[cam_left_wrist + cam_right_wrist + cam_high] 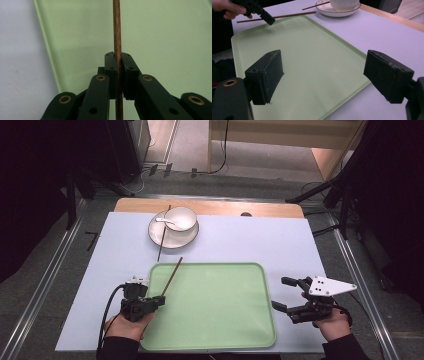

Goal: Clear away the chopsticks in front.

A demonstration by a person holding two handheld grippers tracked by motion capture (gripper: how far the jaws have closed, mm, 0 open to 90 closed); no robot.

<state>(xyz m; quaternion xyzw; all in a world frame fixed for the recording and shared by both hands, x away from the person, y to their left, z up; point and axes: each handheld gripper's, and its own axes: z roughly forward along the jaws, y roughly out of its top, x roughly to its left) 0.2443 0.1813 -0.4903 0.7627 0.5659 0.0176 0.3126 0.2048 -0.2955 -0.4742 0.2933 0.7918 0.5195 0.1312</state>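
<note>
The left hand-held gripper [159, 301] sits low at the green tray's [220, 320] left edge, pinching a brown chopstick [117, 30] tight, the right hand-held gripper [322, 77] hangs wide apart, and far back another chopstick [163, 234] leans on a plate [172, 237] holding a bowl [181, 218].

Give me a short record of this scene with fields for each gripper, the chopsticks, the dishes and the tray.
left gripper: shut on a chopstick, over the tray's left edge
held chopstick: brown, angled up past the tray's far edge
right gripper: open, holding nothing, at the tray's right edge
tray: pale green, nothing lying in it
second chopstick: resting across the plate's left rim
plate: white, beyond the tray, carrying a bowl
bowl: white, with a spoon in it
table: covered by a light sheet
</note>
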